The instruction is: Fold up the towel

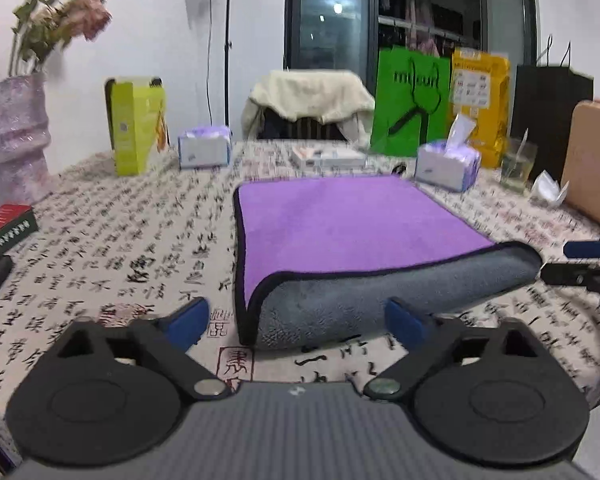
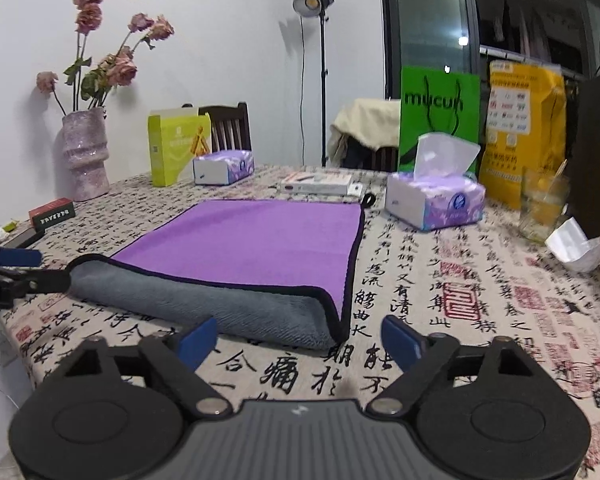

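A purple towel (image 1: pixel 340 224) with a grey underside and dark trim lies flat on the table. Its near edge is rolled back, showing a grey strip (image 1: pixel 380 300). My left gripper (image 1: pixel 296 320) is open and empty, just in front of the towel's near left corner. My right gripper (image 2: pixel 300 336) is open and empty, just in front of the near right corner of the towel (image 2: pixel 252 244). Each gripper also shows at the edge of the other's view: the right gripper (image 1: pixel 588 260) and the left gripper (image 2: pixel 16 268).
The table has a calligraphy-print cloth (image 2: pixel 460 300). Around the towel stand two tissue packs (image 2: pixel 436 200) (image 2: pixel 224 166), a yellow-green box (image 2: pixel 178 144), a vase with flowers (image 2: pixel 85 152), a red box (image 2: pixel 52 212), a glass (image 2: pixel 544 204), bags (image 2: pixel 440 112) and a flat white box (image 2: pixel 320 184).
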A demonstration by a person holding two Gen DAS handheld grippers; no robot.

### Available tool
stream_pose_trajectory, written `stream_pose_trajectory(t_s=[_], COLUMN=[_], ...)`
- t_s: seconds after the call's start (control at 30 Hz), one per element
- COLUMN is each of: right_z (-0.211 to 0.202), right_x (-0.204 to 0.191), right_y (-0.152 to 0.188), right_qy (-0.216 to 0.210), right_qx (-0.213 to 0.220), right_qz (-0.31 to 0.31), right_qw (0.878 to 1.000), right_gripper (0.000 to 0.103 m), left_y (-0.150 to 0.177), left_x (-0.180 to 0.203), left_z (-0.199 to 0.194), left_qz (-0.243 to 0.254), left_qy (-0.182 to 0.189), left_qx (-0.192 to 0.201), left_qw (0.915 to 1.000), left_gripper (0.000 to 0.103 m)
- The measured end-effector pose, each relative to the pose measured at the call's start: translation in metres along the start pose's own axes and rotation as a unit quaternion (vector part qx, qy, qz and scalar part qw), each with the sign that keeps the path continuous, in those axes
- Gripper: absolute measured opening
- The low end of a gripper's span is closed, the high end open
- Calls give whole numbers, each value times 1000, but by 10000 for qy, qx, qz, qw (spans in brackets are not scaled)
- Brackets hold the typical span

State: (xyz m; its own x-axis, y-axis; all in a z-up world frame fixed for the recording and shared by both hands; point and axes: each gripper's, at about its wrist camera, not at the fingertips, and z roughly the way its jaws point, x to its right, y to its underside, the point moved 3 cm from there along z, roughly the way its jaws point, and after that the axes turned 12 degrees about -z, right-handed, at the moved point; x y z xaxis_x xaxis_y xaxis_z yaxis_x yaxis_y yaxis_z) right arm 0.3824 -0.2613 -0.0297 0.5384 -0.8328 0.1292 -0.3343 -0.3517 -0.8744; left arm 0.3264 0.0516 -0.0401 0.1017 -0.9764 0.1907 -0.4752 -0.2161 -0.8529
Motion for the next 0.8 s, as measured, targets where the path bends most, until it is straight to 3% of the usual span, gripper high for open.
stream_pose_trajectory(t_s=[0.07,0.13,0.3,0.4,0.47,0.53,0.6,0.73,0.8], right_z=[9,17,33,42,49,57,63,65,65], right_x=[4,8,15,18,19,19,19,21,21], right_y=[0,0,-2,-8,-12,-14,-15,-15,-16], right_qy=[-124,-200,-280,-327,-433,-578,-614,-702,-726], right_qx=[-130,-215,-309,-307,-350,-488,-603,-700,-725], right_qz=[92,131,205,193,191,204,160,109,45], right_qw=[9998,9995,9989,9988,9983,9969,9962,9950,9947], right_gripper=[82,75,74,70,55,26,16,10,5], left_y=[0,-2,-12,-17,-18,-21,-23,-23,-24], left_x=[-3,-7,-15,-17,-18,-20,-23,-27,-27], left_z=[12,20,30,38,42,43,42,44,43], left_qz=[-61,-213,-357,-431,-394,-330,-361,-317,-252], left_qy=[60,117,163,305,294,311,374,413,310], left_qx=[-251,-434,-456,-608,-736,-773,-814,-937,-859], left_qw=[9996,9988,9982,9968,9961,9960,9953,9942,9955], left_gripper=[74,71,70,53,32,24,23,22,11])
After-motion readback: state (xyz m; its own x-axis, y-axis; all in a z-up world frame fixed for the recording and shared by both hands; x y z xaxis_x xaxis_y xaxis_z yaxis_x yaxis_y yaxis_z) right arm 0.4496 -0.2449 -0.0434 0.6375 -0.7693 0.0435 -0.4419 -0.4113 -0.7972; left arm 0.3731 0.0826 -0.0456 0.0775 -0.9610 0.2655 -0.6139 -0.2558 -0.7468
